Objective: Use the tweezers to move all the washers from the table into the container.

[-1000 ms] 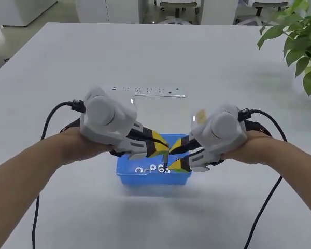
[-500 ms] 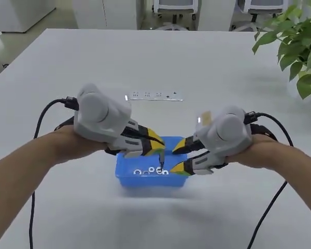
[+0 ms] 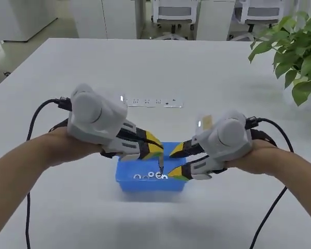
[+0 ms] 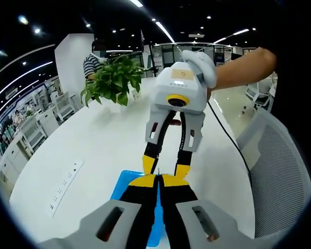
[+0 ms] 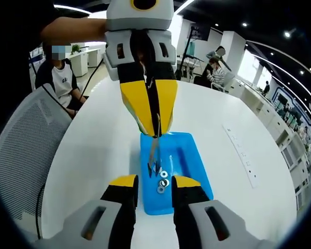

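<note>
The left claw (image 3: 156, 148) is clamped on thin metal tweezers (image 5: 154, 150), whose tips point down into the blue container (image 3: 150, 185) at the near middle of the white desk (image 3: 197, 67). Small silver ring washers (image 5: 165, 182) lie inside it by the tips. The right claw (image 3: 172, 160) faces it, jaws apart and empty. A power strip (image 3: 150, 102) lies farther off, and a plant (image 3: 295, 57) stands far right.
</note>
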Action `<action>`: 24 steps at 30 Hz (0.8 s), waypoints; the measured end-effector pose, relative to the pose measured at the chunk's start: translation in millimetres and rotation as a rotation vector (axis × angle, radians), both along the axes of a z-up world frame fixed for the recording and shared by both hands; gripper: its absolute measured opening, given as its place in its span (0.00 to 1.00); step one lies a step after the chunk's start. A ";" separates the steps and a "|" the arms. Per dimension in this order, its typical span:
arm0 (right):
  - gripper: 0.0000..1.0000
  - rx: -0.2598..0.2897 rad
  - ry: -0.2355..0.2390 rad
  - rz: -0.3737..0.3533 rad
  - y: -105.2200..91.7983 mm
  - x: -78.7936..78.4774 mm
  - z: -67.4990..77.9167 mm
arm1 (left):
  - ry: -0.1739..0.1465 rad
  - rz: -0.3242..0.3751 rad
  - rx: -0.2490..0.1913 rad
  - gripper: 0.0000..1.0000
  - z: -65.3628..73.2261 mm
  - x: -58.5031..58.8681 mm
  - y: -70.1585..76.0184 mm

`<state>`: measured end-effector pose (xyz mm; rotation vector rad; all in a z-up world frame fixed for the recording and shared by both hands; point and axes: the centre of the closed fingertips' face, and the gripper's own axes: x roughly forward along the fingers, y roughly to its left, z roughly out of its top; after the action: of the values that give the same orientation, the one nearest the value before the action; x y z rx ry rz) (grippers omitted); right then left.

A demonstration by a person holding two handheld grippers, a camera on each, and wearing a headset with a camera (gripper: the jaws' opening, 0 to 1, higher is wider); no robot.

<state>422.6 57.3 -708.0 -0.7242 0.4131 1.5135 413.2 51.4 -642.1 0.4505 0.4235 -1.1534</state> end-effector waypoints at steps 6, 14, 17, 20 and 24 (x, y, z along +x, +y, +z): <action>0.25 0.026 0.004 0.023 5.3 -10.1 4.2 | 0.003 -0.021 -0.003 0.05 3.7 -10.5 -1.4; 0.21 0.054 0.014 0.074 13.8 -27.6 6.7 | 0.002 -0.045 -0.026 0.05 11.4 -23.0 -4.0; 0.20 0.069 0.014 0.087 17.1 -32.6 9.3 | 0.005 -0.055 -0.031 0.05 12.8 -28.0 -4.5; 0.17 0.089 0.023 0.098 20.0 -37.1 13.1 | 0.005 -0.060 -0.037 0.05 13.5 -31.4 -3.6; 0.13 0.094 0.026 0.109 21.1 -42.3 14.6 | 0.006 -0.064 -0.050 0.05 15.0 -36.5 -3.5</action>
<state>380.3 78.4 -693.4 -0.6626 0.3236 1.6347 376.7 48.0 -627.2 0.4197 0.3867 -1.2249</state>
